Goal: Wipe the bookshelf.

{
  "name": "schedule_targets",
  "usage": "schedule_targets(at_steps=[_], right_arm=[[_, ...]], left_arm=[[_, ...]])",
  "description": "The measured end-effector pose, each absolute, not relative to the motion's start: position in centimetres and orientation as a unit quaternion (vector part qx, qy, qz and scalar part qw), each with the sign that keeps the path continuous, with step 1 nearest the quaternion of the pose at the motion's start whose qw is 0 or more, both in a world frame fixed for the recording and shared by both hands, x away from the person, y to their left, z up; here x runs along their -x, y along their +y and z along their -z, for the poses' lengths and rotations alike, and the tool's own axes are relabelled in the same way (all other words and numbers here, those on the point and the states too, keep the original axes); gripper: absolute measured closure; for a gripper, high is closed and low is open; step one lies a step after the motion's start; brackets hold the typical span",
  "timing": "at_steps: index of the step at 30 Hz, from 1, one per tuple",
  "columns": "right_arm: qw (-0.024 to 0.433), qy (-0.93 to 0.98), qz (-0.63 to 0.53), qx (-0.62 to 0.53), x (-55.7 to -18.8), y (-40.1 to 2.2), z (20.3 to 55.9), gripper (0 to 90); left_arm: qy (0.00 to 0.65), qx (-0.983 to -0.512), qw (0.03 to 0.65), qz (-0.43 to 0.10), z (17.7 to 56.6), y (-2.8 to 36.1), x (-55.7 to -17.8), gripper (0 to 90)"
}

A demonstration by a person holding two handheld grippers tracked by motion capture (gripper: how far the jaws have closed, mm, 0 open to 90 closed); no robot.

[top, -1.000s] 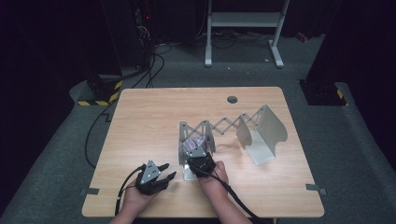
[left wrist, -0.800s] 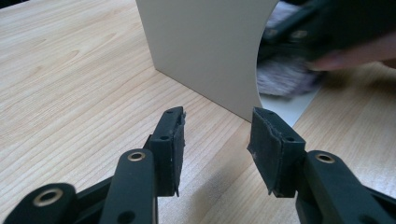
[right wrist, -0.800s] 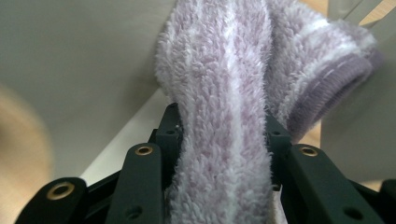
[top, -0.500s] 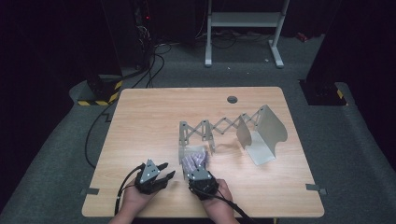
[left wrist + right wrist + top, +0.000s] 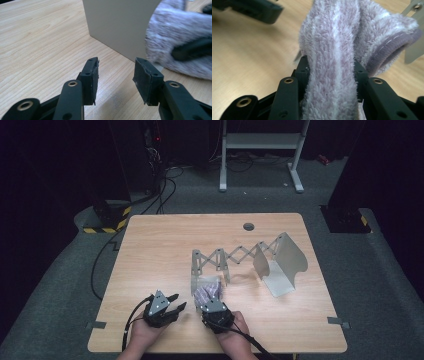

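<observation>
Since the earlier frame, right gripper [image 5: 209,296] drew the lilac towel [image 5: 332,62] toward six o'clock, clamped. Left gripper [image 5: 172,302] spread, empty. I keep the clamp firm, clear the extendable rack [image 5: 227,257].

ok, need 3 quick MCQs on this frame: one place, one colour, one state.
1. Where does the expanding metal rack stand relative to the right gripper?
A. farther up the table
B. at the near edge
C. off the table

2. What colour is the towel?
A. green
B. lilac and white
C. red

3. How is the left gripper?
A. shut on the towel
B. shut on the rack
C. open, nothing between its jaws

Key: 1 A, the high view shows it beyond the hands; 2 B, fluffy lilac-white pile; 3 C, bare table shows between the pads.
</observation>
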State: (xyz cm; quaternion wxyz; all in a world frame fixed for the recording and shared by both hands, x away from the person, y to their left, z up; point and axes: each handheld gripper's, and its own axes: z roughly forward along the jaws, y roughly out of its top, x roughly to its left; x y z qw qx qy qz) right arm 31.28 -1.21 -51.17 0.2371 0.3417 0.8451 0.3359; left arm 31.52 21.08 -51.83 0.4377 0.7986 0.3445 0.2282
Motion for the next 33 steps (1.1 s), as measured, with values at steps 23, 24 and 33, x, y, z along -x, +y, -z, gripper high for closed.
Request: schedule_targets(at_steps=[23, 24, 33], right_arm=[[0.276, 0.834, -0.3, -0.373, -37.3, 0.5, 51.3, 62.2], [0.271, 0.836, -0.305, -0.367, -36.5, 0.4, 51.3, 62.2], [0.247, 0.846, -0.327, -0.341, -31.4, -0.3, 51.4, 62.0]], left_arm=[[0.343, -0.802, 0.434, -0.227, 51.9, 21.2, -31.6, 54.6], [0.344, -0.801, 0.433, -0.228, 51.9, 21.2, -31.6, 54.5], [0.359, -0.792, 0.436, -0.232, 51.8, 21.9, -32.0, 52.9]])
